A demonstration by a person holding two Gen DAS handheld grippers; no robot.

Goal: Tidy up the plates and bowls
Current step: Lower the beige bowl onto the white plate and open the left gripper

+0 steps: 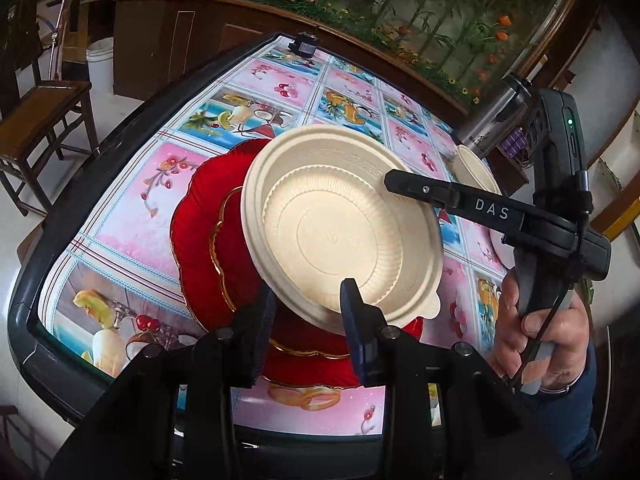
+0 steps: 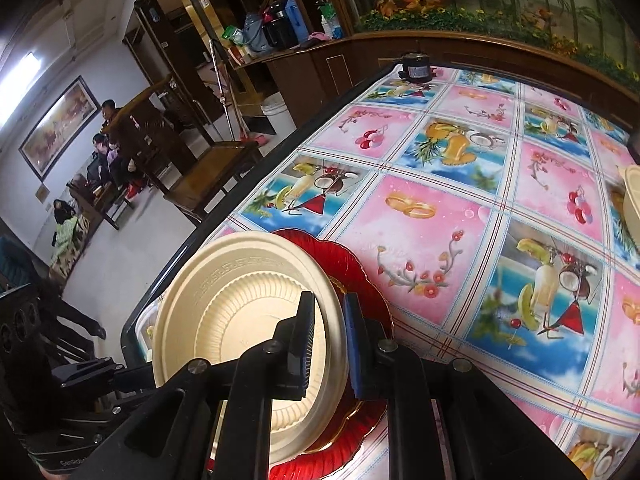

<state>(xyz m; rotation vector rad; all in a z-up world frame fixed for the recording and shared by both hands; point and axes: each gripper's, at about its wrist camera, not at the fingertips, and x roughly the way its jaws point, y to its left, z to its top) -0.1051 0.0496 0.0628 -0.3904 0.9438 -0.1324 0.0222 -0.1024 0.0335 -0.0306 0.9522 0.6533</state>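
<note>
**Cream bowl held above the red plate**

While the table [image 1: 132, 208] carries a bright fruit-and-flower cloth, the scene reads from its left side across. In the left wrist view a wooden chair [image 1: 44, 120] stands on the floor beyond the table's dark rim, with a white bucket [image 1: 99, 64] further back by the wooden counter. Next comes the red plate [image 1: 196, 240], scalloped and gold-trimmed, lying flat on the cloth. Above it, tilted, is the cream bowl [image 1: 340, 232], its hollow facing the camera. The left gripper [image 1: 308, 312] sits at the bowl's near rim: its jaws are spread, the right finger lies in front of the rim, the left one stands beside it, and I cannot tell whether they touch the bowl. From the right, the right gripper [image 1: 394, 180] reaches in over the bowl's far rim, held by the person's right hand [image 1: 548, 340]. Beyond it a second cream bowl [image 1: 476, 168] rests near the table's far right edge, beside a metal flask [image 1: 496, 120].

In the right wrist view the cream bowl [image 2: 224, 308] stands steeply on edge over the red plate [image 2: 356, 272], and the right gripper [image 2: 328, 340] has its jaws clenched on the bowl's wall, one finger inside and one outside.
</note>
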